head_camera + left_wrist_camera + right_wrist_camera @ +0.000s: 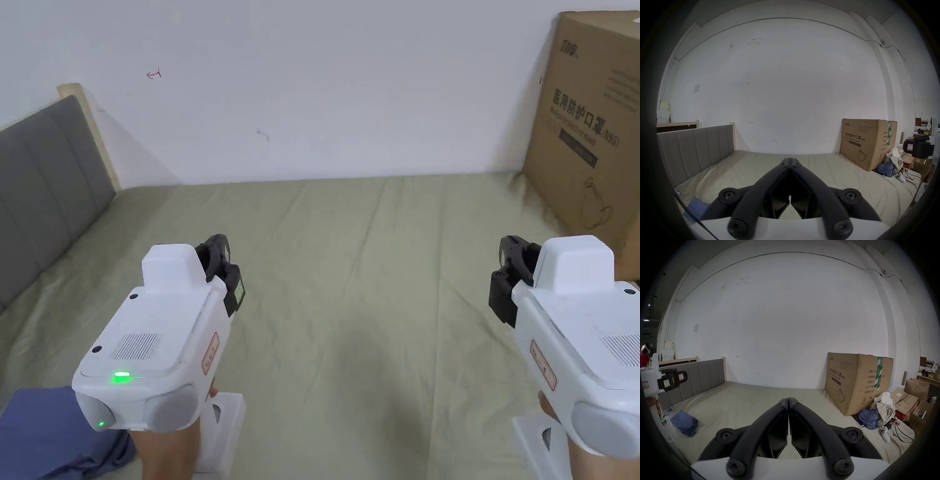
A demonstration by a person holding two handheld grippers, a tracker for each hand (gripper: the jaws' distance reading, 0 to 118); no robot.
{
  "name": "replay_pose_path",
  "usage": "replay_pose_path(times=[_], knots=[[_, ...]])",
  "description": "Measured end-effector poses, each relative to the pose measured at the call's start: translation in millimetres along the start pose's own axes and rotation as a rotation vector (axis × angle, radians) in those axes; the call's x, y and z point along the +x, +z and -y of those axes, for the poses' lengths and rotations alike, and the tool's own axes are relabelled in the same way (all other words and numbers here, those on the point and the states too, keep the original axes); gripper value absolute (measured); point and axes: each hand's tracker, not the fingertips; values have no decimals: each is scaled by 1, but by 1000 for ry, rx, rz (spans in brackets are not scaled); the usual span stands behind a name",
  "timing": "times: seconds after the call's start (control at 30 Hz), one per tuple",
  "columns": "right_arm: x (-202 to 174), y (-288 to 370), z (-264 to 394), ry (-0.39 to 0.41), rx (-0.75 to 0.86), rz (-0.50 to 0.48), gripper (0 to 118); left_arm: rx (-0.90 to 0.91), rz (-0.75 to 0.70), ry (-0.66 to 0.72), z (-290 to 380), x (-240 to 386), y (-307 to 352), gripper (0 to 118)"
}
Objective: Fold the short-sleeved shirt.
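Note:
A blue garment point(50, 431) lies folded at the near left of the bed, below my left gripper; it shows in the right gripper view point(684, 422) and the left gripper view point(696, 206) too. Both grippers hover above the bare green sheet point(350, 281). My left gripper point(790, 160) is shut, jaws touching, nothing between them; it appears in the head view point(222, 262). My right gripper point(788, 400) is likewise shut and holds nothing, at the right in the head view point(509, 275).
A large cardboard box point(594, 125) stands on the bed's far right corner against the white wall. A grey padded headboard point(44, 187) runs along the left. A pile of clothes point(878, 410), a white controller point(885, 434) and cables lie at the right.

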Motion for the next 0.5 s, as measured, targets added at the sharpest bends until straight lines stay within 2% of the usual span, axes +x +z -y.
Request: replay_pose_path(times=[0.5], knots=[[-3,1,-1,3,-8,0,0,-11,14,4,2,-2,0,0]])
